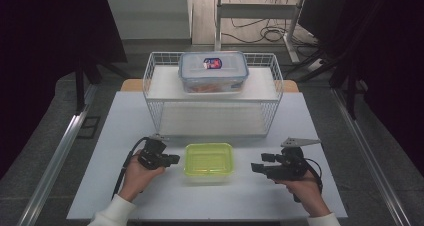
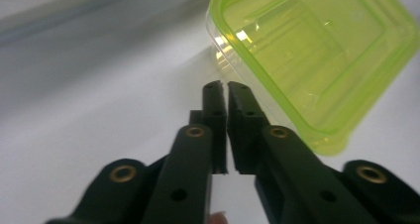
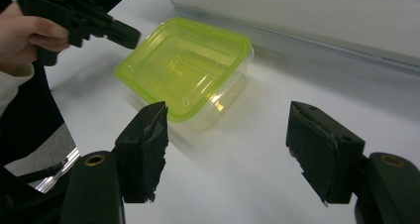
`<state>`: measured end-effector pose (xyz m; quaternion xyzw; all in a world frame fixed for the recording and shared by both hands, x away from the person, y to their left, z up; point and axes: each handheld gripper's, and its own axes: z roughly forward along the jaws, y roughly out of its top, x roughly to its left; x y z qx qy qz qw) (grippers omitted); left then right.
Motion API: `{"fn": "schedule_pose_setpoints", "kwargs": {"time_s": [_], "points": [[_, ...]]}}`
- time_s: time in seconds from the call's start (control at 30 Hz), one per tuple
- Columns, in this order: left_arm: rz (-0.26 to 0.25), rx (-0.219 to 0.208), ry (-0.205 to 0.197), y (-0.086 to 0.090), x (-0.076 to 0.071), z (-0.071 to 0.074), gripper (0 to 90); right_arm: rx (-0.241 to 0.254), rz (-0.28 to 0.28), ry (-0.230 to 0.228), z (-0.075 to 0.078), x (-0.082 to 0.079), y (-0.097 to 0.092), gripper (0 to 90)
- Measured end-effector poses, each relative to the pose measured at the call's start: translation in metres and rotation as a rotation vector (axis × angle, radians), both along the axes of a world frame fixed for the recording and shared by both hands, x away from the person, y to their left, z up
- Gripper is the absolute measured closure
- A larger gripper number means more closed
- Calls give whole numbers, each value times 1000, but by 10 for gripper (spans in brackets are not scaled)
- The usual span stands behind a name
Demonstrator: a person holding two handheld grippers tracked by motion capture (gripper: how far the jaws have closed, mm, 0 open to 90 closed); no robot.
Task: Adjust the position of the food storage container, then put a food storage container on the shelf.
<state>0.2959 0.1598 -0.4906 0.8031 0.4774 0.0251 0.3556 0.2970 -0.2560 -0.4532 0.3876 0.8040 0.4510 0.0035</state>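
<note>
Nearest the lens, right gripper view: right tongs point(image 3: 227, 152), jaws spread wide with nothing between them, aimed across the bench point(image 1: 125, 186) at the container; likely staged for a grip on its near edge or to steady it.

Left tongs point(image 2: 221, 87): jaws nearly pressed together, a thin gap between them, nothing pinched. Tips just beside the container's rim, apart from it; seen in the high view at the container's left side. Judged poised to hook or press the lid edge rather than grasp the whole body.

Yellow-green lidded container point(image 1: 209, 159): clear tub under a translucent lime lid, seated flat on the bench at the front centre, between the two tongs and just ahead of the wire basket. Lid on; contents not discernible, apparently empty.

White wire basket point(image 1: 160, 81): open-topped frame, standing on the bench behind the container, with a flat white shelf inside.

Blue-rimmed storage box point(image 1: 214, 72): clear, lid clipped on, label on top, resting on the basket's upper level toward the rear; orange contents faintly visible. Well apart from both tongs.
</note>
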Motion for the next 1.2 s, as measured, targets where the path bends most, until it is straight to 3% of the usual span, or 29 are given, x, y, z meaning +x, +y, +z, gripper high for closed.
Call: {"fn": "schedule_pose_setpoints", "kwargs": {"time_s": [0.17,0.23,0.4,0.8,0.93,1.2], "points": [[32,-3,-41,8,-17,10,416,-18,-13,3,-4,2,-1,319],[45,-17,-54,11,-22,15,316,-22,-14,5,-5,2,0,316],[52,-64,-53,18,-27,20,252,-29,-9,10,-7,2,2,308],[65,-80,-38,15,-27,22,199,-38,-1,16,-10,3,4,301],[94,-74,-30,14,-26,20,180,-44,0,19,-11,3,6,287],[100,-94,-6,10,-18,15,170,-51,-4,24,-13,5,14,268]]}}
